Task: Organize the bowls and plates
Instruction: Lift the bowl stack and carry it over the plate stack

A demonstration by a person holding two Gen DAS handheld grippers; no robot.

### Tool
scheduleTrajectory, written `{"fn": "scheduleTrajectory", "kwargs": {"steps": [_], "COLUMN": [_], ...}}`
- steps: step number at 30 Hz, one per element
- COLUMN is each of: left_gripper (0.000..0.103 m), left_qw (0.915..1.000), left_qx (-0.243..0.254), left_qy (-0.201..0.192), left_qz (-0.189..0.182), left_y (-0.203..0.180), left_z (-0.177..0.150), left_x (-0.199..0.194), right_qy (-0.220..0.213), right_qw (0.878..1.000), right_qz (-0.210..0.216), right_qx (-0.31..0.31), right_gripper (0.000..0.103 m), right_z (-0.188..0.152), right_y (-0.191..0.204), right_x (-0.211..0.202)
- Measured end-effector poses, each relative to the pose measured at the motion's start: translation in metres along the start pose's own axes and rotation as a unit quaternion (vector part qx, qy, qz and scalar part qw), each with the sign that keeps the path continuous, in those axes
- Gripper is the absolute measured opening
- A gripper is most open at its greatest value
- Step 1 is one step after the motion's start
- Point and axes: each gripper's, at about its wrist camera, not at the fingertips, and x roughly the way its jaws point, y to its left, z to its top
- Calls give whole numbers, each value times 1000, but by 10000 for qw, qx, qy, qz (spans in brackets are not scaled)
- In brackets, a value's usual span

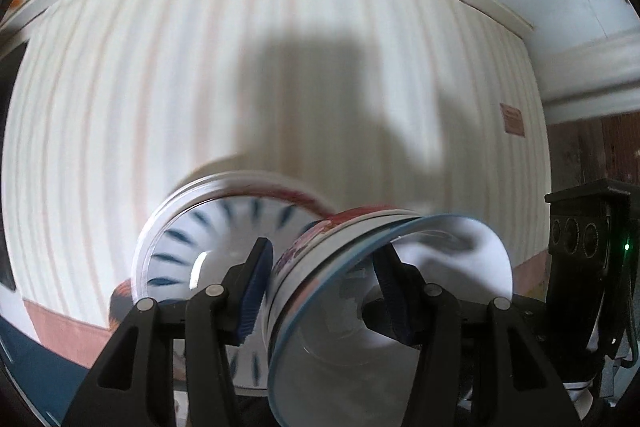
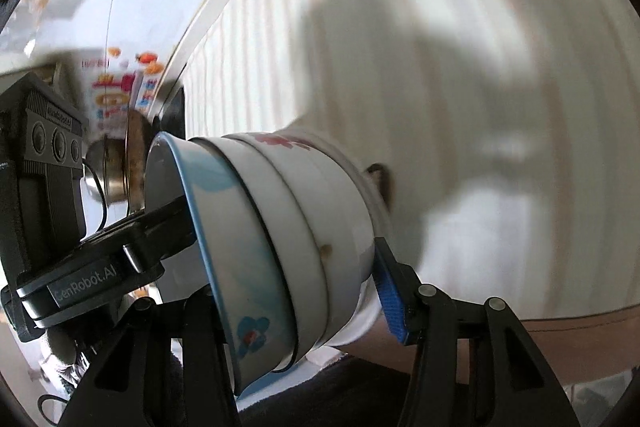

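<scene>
Your left gripper (image 1: 320,283) is clamped on the nested bowl stack (image 1: 340,291) w/ your right gripper (image 2: 298,267) also pinching it, plate (image 1: 192,251) at 9 o'clock on the striped cloth (image 1: 160,87), so keep both grips firm & level it.

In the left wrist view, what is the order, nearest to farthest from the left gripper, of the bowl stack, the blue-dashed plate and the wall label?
1. Bowl stack: between the left gripper fingers.
2. Blue-dashed plate: just behind, left.
3. Wall label: far right, on the striped wall.

Motion-blurred plates (image 1: 208,243) behind bowl stack (image 1: 320,267)
</scene>
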Motion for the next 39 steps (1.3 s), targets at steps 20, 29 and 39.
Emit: {"fn": "scheduleTrajectory", "kwargs": {"steps": [20,29,39], "left_gripper": [50,50,49], "left_qw": [9955,9958,9964], "left_qx": [-948,-902,-786], "left_qy": [41,42,-78], "left_qz": [48,161,314], "left_y": [72,68,66], "left_z": [-24,-20,-26], "left_x": [10,14,11], "right_qy": [767,748,627], "right_qw": [9953,9952,9941], "right_qz": [-221,-273,-517], "right_qx": [-545,-570,-715], "right_gripper": [54,54,54], "right_z": [2,6,2], "right_y": [40,43,50], "right_x": [82,86,85]}}
